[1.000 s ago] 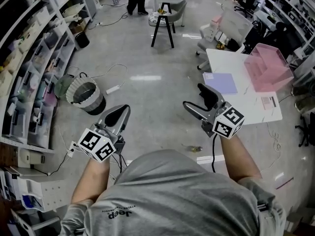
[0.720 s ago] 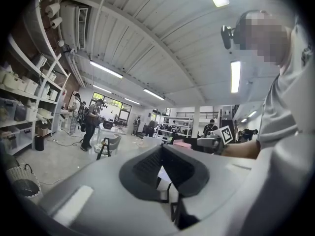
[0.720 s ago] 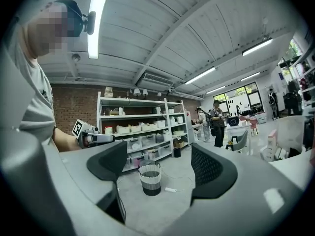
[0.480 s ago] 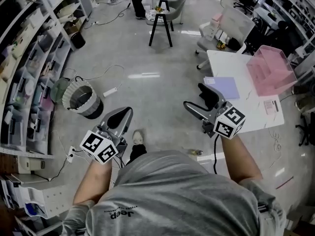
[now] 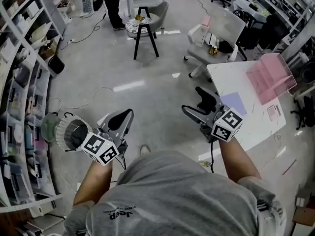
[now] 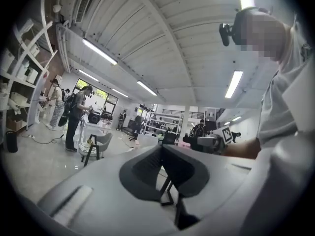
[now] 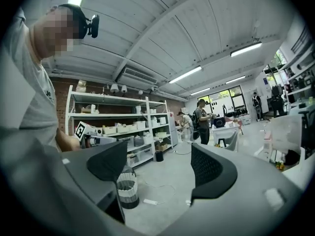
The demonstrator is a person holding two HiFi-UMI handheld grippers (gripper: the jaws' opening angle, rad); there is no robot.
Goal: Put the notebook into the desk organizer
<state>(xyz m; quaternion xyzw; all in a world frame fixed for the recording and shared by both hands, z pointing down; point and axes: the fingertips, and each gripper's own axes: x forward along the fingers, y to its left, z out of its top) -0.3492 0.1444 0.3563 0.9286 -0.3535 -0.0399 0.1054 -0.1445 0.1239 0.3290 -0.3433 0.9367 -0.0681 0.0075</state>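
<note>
Left gripper (image 5: 123,118) jaws are sitting together, right gripper (image 5: 193,101) jaws apart, both empty. Risk: thin lilac notebook (image 5: 235,102) is lying flush on white desk (image 5: 256,119), so jaws are likely skidding off, shoving it at pink translucent plastic organizer (image 5: 270,77).

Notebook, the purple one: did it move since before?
No. The notebook still lies on the white table, beside the pink desk organizer.

A black stool (image 5: 146,30) and a ribbed bin (image 5: 61,132) stand well apart.
</note>
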